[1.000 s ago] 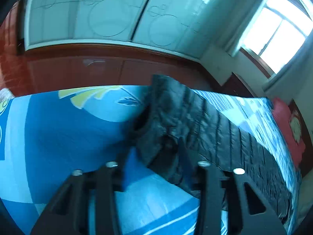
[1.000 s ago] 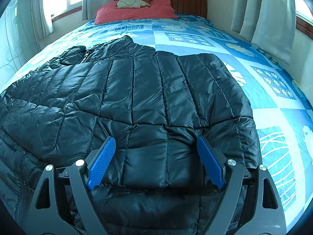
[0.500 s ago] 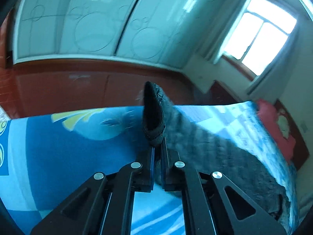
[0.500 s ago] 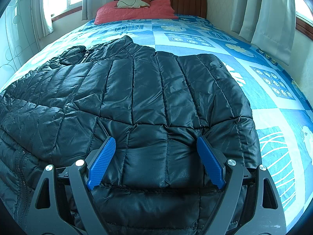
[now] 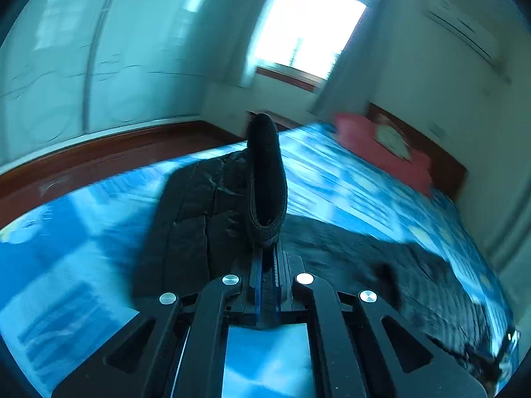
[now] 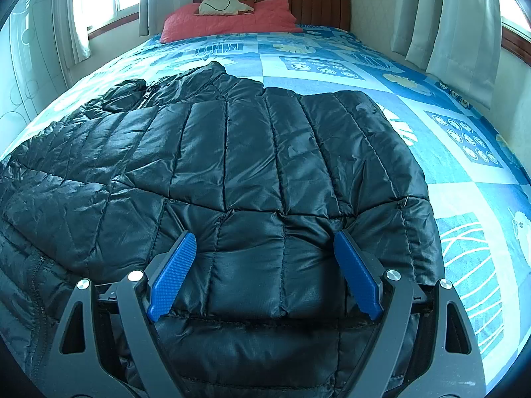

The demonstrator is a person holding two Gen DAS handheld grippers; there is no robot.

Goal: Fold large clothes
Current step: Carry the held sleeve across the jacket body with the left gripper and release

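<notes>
Left wrist view: my left claw was clamped tight on the ribbed knit cuff of a sleeve, its blue pads pressed together with the cuff standing up out of them.
Sleeve: I saw the cuff and sleeve end lifted clear of the bed, with the rest of the quilted sleeve trailing down to the bedspread behind it.
Blur: I found the background in this view smeared, so finer detail of the room was hard to read.
Right wrist view: my right claw stood wide open, its two blue textured pads spread well apart and resting on the lower hem area of the garment.
Grip: I could see nothing pinched between the right pads; the fabric lay flat between them.
Jacket: the black quilted puffer jacket lay spread across the bed, collar toward the headboard, hem nearest my right claw.
Bed: the blue patterned bedspread showed bare around the jacket on the far and right sides.
Pillow: a red pillow sat against the wooden headboard, well apart from the jacket, with a pale cushion on top of it.
</notes>
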